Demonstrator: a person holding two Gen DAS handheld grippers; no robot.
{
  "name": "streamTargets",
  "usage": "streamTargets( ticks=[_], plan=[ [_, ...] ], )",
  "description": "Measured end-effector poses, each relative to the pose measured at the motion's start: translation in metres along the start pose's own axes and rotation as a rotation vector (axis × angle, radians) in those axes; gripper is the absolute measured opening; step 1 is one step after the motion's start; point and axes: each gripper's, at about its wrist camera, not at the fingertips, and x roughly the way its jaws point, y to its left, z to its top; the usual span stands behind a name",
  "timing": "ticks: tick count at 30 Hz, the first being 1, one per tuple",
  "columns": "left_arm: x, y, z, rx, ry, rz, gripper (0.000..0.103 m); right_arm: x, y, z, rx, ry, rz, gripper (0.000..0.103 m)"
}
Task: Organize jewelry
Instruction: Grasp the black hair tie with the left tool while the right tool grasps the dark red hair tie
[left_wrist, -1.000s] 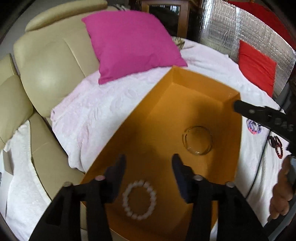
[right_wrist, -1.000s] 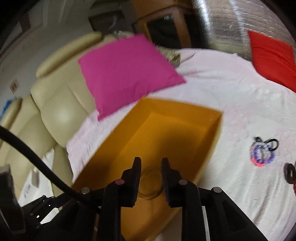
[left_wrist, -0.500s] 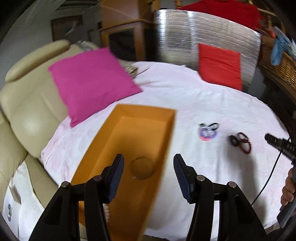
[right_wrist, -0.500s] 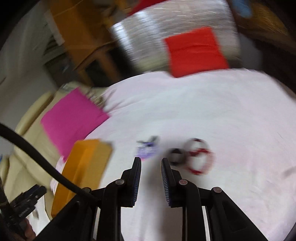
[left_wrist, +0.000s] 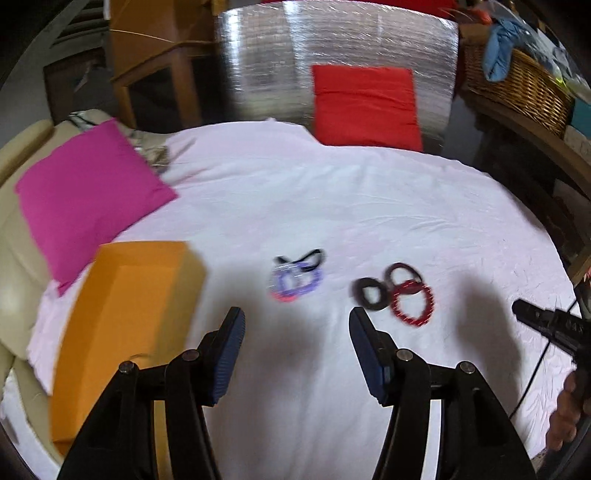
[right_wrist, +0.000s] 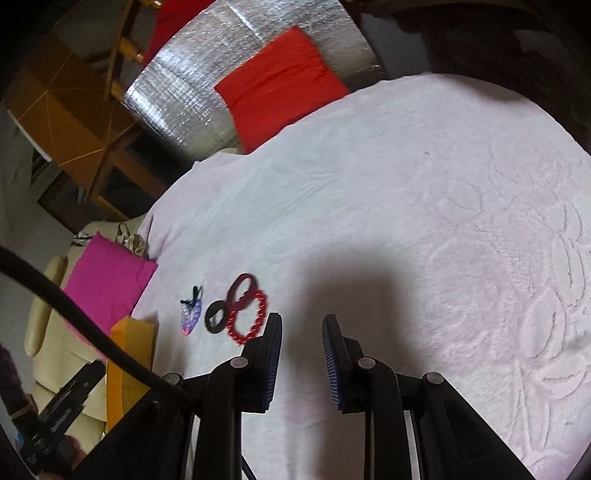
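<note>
The left gripper (left_wrist: 295, 321) hangs released and empty over the bed (left_wrist: 369, 206), its jaws spread wide. The right gripper (right_wrist: 301, 325) is also empty, jaws parted by a narrower gap.

Just ahead of the left gripper's right finger lies a black ring (left_wrist: 370, 293) touching a red beaded bracelet (left_wrist: 412, 304), with a dark red ring (left_wrist: 402, 275) overlapping behind them. From the right gripper the same cluster sits just ahead and to the left: black ring (right_wrist: 217, 316), red beaded bracelet (right_wrist: 248, 316), dark red ring (right_wrist: 242, 291). Ahead and slightly left of the left gripper's centre is a purple bracelet (left_wrist: 295, 282) tangled with a black loop, blurred.

These pieces look light. The beaded ones are probably floppy and likely to slide on smooth beads, so pinching across one strand at the near edge seems best; the rings look stiffer. Because they touch, lifting one may drag a neighbour.

The orange box (left_wrist: 125, 317) stands left of the left gripper, close by. The soft bedcover gives under pressure. Farther ahead the bed has open room before the pink cushion (left_wrist: 85, 199) to the left and the red cushion (left_wrist: 364, 107) beyond.
</note>
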Motion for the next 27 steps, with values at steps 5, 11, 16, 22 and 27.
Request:
streamTargets(
  ticks=[5, 11, 16, 22, 27],
  plan=[
    [0.043, -0.027, 0.003, 0.038, -0.006, -0.079, 0.047, 0.009, -0.013, -0.002, 0.003, 0.028, -0.006, 0.025],
    [0.084, -0.036, 0.002, 0.033, 0.028, -0.147, 0.046, 0.013, -0.014, -0.004, -0.064, 0.009, 0.000, 0.025],
    [0.114, -0.042, 0.004, 0.051, 0.087, -0.141, 0.042, 0.025, -0.012, -0.003, -0.109, -0.009, 0.015, 0.025],
    [0.133, -0.053, 0.004, 0.108, 0.125, -0.183, 0.014, 0.047, 0.005, 0.001, -0.145, -0.017, 0.060, 0.025],
    [0.131, -0.046, 0.003, 0.105, 0.119, -0.220, 0.009, 0.070, 0.031, 0.010, -0.209, -0.008, 0.100, 0.025]
  ],
)
